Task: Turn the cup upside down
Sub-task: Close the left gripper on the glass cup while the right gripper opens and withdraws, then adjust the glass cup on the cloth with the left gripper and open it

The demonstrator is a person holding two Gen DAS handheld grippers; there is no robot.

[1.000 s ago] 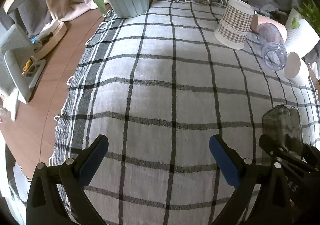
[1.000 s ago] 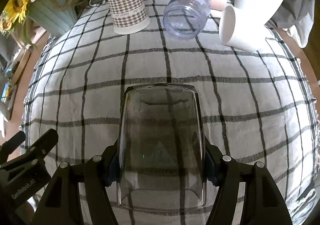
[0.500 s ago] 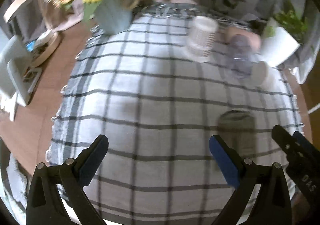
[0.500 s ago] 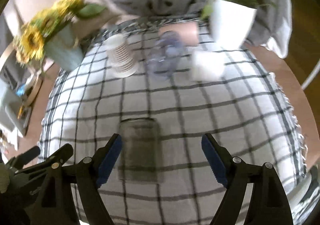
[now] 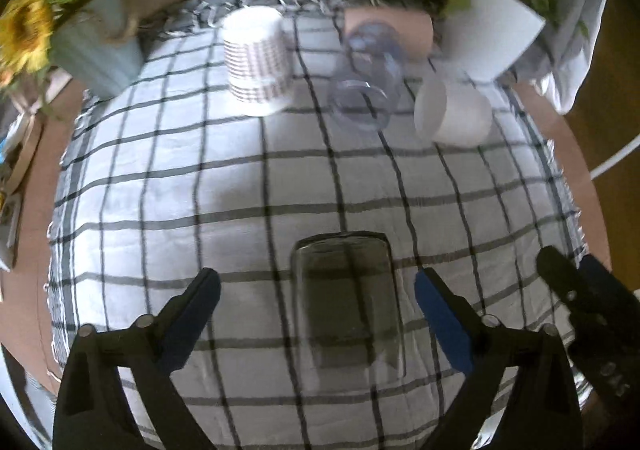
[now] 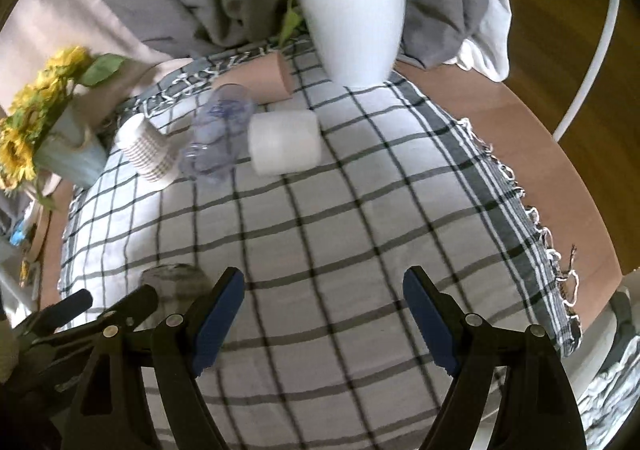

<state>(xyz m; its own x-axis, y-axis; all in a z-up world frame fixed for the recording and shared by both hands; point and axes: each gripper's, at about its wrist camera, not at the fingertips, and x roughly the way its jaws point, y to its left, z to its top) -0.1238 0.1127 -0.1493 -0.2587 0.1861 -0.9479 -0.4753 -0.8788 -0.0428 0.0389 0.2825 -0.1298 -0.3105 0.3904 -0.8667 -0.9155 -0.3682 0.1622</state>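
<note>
A smoky clear cup (image 5: 346, 300) stands upside down on the checked cloth, between the open fingers of my left gripper (image 5: 318, 304), which do not touch it. In the right wrist view the same cup (image 6: 176, 282) sits at lower left, partly hidden behind the left gripper. My right gripper (image 6: 324, 308) is open and empty, raised above the cloth to the right of the cup. At the back, a checked paper cup (image 5: 256, 62) stands upside down, and a clear cup (image 5: 368, 86), a white cup (image 5: 452, 116) and a pink cup (image 5: 404, 30) lie on their sides.
A white pot with a green plant (image 6: 354, 30) stands at the back right. A pale blue vase of sunflowers (image 6: 60, 142) stands at the back left. The checked cloth (image 6: 360, 210) covers a round wooden table (image 6: 532, 154), bare at the right edge.
My right gripper has let go of the smoky cup, opened, and drawn back and to the right. My left gripper has swung right, so the cup now sits between its fingers.
</note>
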